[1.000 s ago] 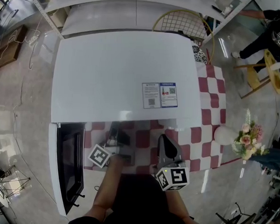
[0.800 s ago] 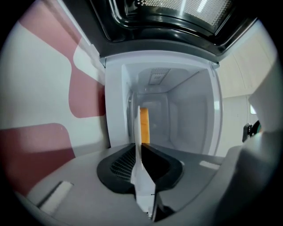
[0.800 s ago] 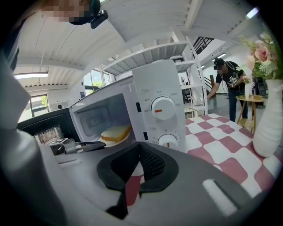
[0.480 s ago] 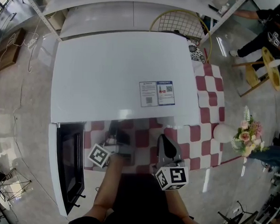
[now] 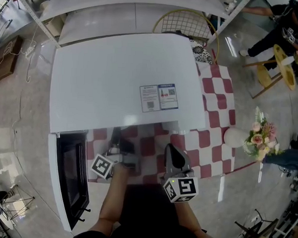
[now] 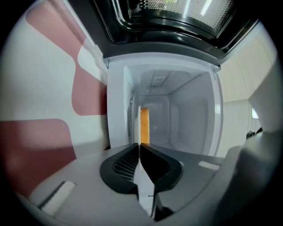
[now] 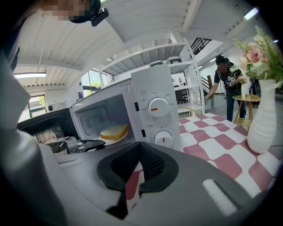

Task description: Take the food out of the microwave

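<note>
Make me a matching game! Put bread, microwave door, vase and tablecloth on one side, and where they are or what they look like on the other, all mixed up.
Things:
1. bread
2. microwave door
3. vase
4. tablecloth

Clues:
A. red and white checks
B. swung open
C. on a plate inside the microwave
D. white, holding flowers

Pairs: 1-C, 2-B, 3-D, 4-A.

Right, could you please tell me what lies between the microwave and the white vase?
Only bare red-and-white checked tablecloth lies between the microwave and the vase, as the right gripper view shows.
</note>
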Tool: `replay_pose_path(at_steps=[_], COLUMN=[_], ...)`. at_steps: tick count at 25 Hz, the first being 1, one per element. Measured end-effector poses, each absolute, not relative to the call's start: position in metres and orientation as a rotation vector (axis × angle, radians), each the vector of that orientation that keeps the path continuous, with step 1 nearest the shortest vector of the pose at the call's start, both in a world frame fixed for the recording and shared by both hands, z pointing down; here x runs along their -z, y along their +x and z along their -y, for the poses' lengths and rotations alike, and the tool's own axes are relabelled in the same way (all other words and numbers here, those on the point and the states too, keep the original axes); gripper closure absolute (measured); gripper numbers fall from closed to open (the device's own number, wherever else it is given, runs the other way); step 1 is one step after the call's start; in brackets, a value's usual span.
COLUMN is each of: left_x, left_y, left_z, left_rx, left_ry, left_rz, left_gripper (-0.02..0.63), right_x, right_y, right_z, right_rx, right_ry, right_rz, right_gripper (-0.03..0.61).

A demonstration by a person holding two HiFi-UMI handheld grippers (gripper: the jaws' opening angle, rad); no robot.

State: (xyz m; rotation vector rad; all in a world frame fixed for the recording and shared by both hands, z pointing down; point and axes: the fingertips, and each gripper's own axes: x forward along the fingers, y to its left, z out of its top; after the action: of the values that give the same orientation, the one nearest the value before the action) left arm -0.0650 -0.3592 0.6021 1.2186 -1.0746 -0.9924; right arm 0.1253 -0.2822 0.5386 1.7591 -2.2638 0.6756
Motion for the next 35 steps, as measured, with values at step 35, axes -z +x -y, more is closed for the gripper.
replay_pose_path(at_steps=[35], left_x=[-0.581], left_y=[-0.063], left_z=[0.334], left_rx=[1.008], left_ry=[1.294], left_rz=[1.036], left_gripper=[0.593], right_x=[-0.521], right_y=[0.166], right_z=[0.227], right_rx=[-0.624], right_ry=[1.882], right_rz=[2.204], right_gripper=[0.578])
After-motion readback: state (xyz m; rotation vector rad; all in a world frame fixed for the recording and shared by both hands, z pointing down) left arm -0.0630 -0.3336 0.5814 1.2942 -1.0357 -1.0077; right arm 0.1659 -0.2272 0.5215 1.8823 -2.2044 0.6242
